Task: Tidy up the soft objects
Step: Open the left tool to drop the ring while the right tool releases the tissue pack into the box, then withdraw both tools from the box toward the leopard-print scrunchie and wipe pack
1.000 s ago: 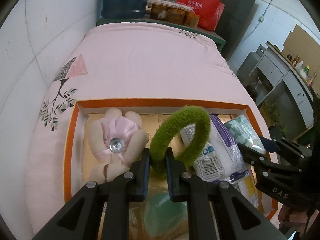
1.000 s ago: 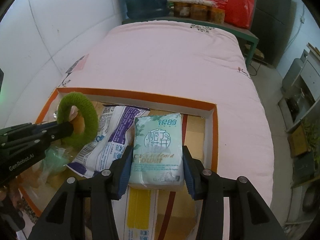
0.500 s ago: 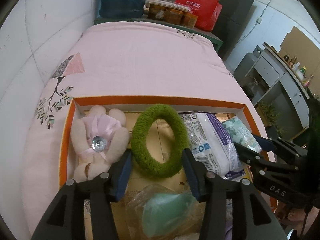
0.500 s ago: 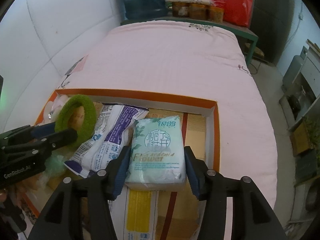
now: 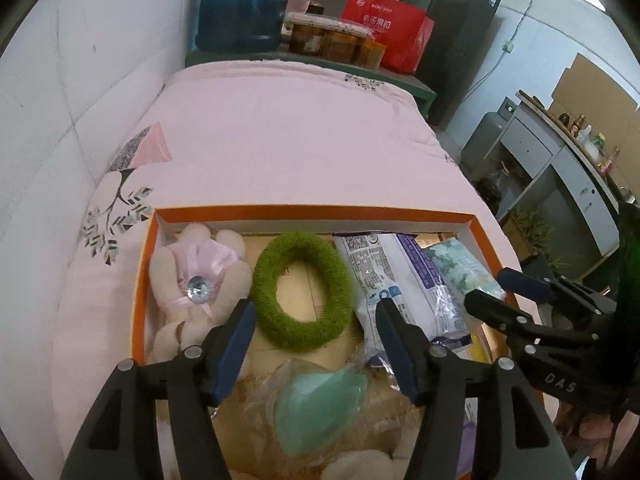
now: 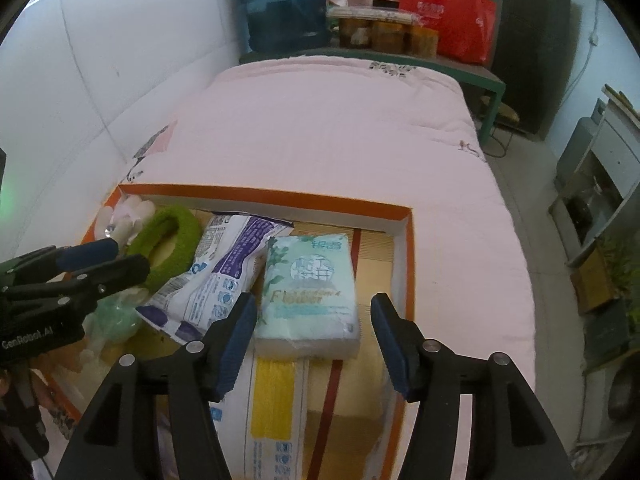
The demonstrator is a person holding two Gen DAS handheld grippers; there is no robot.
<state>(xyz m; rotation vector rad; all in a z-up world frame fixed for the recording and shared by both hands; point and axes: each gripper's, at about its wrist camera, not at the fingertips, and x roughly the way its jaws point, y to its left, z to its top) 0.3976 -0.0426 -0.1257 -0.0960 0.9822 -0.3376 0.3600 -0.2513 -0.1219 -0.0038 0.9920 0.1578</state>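
An orange-rimmed box (image 5: 312, 213) lies on a pink bed. In it lie a cream plush toy (image 5: 188, 280), a green fuzzy ring (image 5: 302, 292), a white and purple pack (image 5: 400, 280) and a pale green tissue pack (image 6: 310, 292). My left gripper (image 5: 312, 340) is open and empty, just behind the ring. My right gripper (image 6: 314, 328) is open and empty, its jaws wide on either side of the tissue pack's near end. The ring also shows in the right wrist view (image 6: 168, 240). A green item in clear plastic (image 5: 320, 408) lies under the left gripper.
The pink quilt (image 5: 288, 136) stretches beyond the box. A white padded wall (image 5: 60, 120) runs along the left. A blue water jug (image 5: 240, 4), jars (image 5: 332, 40) and a red bag (image 5: 388, 36) stand at the bed's far end. Grey cabinets (image 5: 560, 168) stand right.
My left gripper opened and let the green ring drop flat into the box. My right gripper opened off the tissue pack, which now rests in the box. Both pulled back slightly.
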